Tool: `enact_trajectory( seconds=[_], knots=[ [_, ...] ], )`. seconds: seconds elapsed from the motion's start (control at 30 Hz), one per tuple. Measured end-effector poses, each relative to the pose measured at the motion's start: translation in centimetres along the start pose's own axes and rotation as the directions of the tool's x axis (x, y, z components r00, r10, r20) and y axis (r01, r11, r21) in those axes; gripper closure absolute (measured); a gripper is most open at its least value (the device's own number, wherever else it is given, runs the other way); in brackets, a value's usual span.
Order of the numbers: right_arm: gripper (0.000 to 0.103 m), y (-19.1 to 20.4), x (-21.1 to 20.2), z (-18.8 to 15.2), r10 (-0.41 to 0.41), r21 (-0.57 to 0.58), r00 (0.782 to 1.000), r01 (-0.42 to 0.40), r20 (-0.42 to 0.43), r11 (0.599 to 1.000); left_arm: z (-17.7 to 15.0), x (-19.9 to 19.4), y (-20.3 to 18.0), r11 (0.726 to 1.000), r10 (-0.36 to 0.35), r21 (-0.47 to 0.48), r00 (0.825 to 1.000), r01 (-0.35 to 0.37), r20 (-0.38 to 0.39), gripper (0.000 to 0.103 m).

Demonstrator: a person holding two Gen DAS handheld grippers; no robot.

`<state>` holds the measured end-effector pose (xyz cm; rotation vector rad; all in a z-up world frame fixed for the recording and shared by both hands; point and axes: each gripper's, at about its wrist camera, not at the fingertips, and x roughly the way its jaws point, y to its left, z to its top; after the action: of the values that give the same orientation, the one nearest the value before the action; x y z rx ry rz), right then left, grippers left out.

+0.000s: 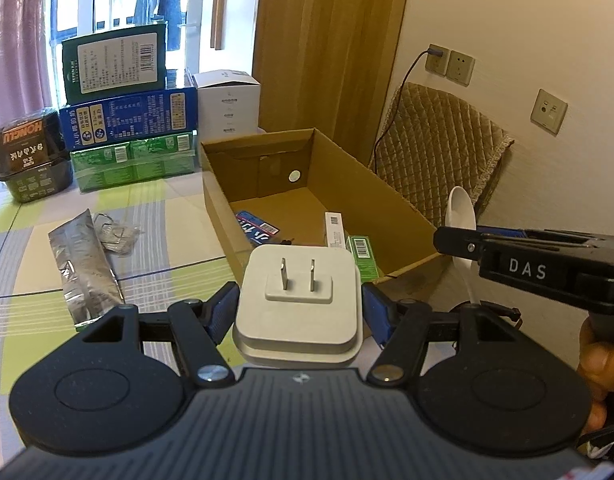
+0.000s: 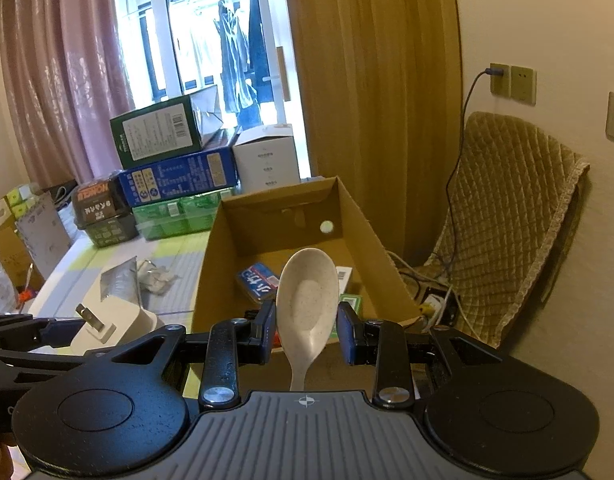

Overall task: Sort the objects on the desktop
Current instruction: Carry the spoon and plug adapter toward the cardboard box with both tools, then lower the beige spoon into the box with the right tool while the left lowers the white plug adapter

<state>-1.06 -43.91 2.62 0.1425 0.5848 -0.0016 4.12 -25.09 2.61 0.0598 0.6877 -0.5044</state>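
Your left gripper [image 1: 299, 312] clamps the charger [image 1: 298, 312], prongs toward 12 o'clock; your right gripper [image 2: 307, 334] grips the spoon [image 2: 307, 304] before the cardboard box [image 2: 211, 264].

We are seeing the box [image 2: 211, 264] lying open on top, its floor partly bare behind a few packets [image 2: 259, 280]; stacked cartons [image 1: 131, 120] are crowding its left, a chair [image 2: 507, 220] its right.

Left gripper [image 1: 299, 312] holds a white square plastic plug adapter [image 1: 299, 312], two metal prongs facing forward, blue pads pressed on both sides. Ahead: open brown cardboard box [image 1: 347, 168] containing small packets. Right gripper [image 1: 463, 246] enters from the right, clamping a white plastic spoon [image 1: 462, 212]. Crumpled silver foil pouch [image 1: 85, 264] lies left on the checked tablecloth [image 1: 163, 208].
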Motion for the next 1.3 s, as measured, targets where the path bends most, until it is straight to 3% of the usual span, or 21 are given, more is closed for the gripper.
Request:
enact_trajectory(
  seconds=[1.3],
  knots=[
    [0.074, -2.0, 4.2, 2.7, -0.036, -0.139, 0.998, 0.028, -0.055, 0.99, 3.0, 4.1, -1.4, 1.0, -0.016, -0.025, 1.0, 0.015, -0.018, 0.042]
  ],
)
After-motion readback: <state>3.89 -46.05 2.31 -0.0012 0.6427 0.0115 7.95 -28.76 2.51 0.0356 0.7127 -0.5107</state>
